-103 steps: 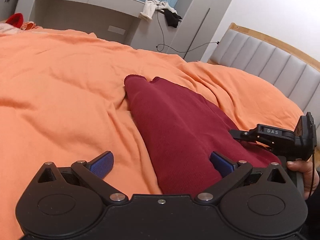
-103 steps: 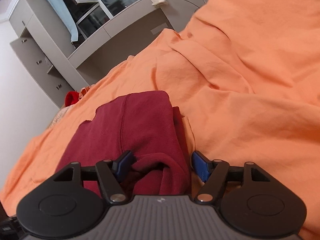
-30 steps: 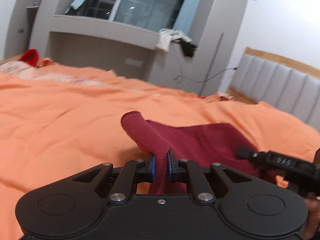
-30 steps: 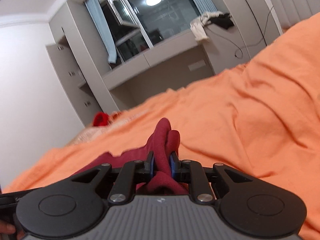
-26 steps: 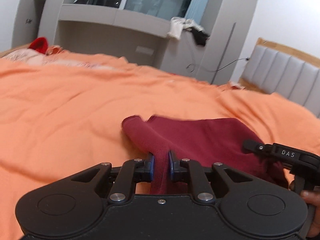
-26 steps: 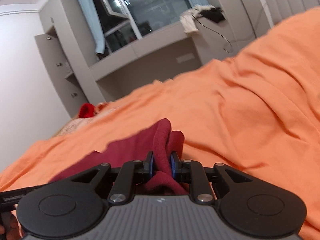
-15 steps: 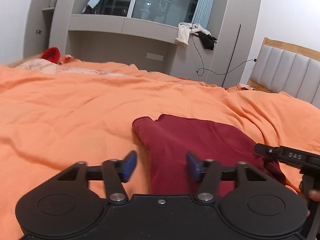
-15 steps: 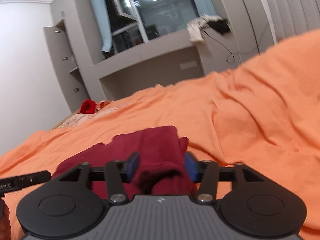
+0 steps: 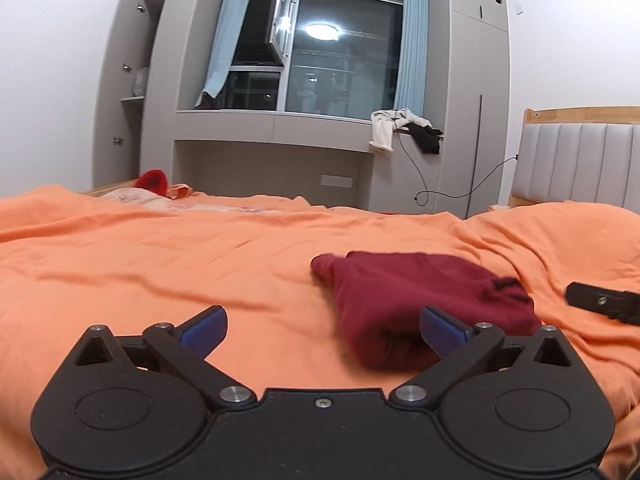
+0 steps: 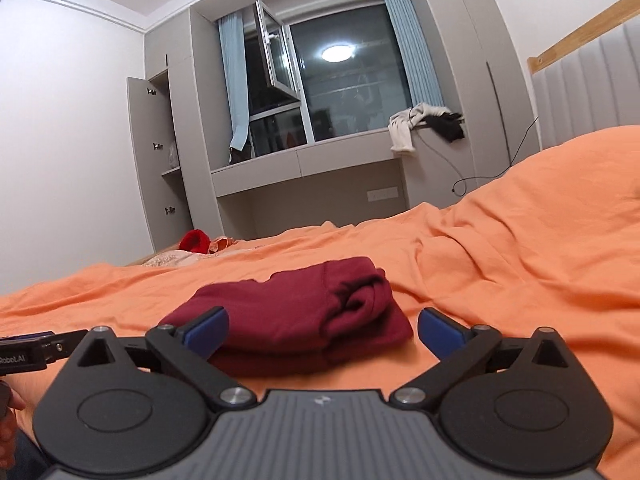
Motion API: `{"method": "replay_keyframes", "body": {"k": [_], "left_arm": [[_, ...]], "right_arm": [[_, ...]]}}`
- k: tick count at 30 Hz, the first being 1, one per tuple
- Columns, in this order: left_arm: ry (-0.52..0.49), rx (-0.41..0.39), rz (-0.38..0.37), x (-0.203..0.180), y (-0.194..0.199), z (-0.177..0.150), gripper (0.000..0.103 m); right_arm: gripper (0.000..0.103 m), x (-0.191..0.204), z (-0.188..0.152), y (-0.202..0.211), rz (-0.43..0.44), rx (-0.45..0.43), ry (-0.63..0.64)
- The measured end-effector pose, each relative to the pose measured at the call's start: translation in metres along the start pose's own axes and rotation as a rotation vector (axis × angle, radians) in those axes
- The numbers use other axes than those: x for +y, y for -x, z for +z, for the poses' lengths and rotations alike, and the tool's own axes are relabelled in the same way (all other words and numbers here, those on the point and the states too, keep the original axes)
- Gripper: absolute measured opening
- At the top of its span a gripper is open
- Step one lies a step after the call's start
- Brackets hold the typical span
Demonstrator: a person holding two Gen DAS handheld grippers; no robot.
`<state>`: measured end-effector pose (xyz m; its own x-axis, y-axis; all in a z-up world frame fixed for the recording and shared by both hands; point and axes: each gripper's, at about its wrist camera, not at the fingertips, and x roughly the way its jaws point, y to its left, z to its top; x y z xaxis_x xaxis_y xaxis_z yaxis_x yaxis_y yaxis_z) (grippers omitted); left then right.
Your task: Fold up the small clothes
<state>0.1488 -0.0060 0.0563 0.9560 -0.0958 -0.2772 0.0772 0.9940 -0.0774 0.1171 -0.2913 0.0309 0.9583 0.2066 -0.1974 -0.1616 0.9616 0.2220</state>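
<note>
The orange duvet (image 9: 160, 264) is soft and wrinkly, and the folded maroon garment (image 10: 304, 316) lies flat on it, a chunky knit bundle just ahead of both grippers. The left gripper (image 9: 323, 326) has just been opening and is spread wide, nothing between its blue pads, garment off toward its right finger. The right gripper (image 10: 323, 326) has also just opened wide, empty; the bundle's near edge might brush its left pad.
</note>
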Motion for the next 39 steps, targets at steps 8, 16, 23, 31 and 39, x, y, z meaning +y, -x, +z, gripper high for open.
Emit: {"method": "replay_keyframes", "body": {"k": [8,16,23,31,39], "left_arm": [[0.01,0.034,-0.001,0.006,0.033,-0.029,0.102],[-0.035,0.038,-0.021,-0.006,0.037,-0.035,0.102],[-0.029,0.065,-0.023,-0.007,0.033,-0.036,0.102],[-0.035,0.072,-0.025,-0.008,0.032,-0.036,0.102],[-0.039,0.077,-0.032,-0.009,0.031,-0.035,0.102]], "right_arm": [[0.103,0.016,-0.018,0.024,-0.028,0.0,0.08],[0.103,0.011,-0.018,0.022,-0.041,0.0,0.05],[0.103,0.013,-0.021,0.02,-0.037,0.007,0.072],[0.103,0.014,-0.022,0.019,-0.039,0.013,0.083],[0.103,0.014,-0.022,0.018,-0.043,0.016,0.087]]}}
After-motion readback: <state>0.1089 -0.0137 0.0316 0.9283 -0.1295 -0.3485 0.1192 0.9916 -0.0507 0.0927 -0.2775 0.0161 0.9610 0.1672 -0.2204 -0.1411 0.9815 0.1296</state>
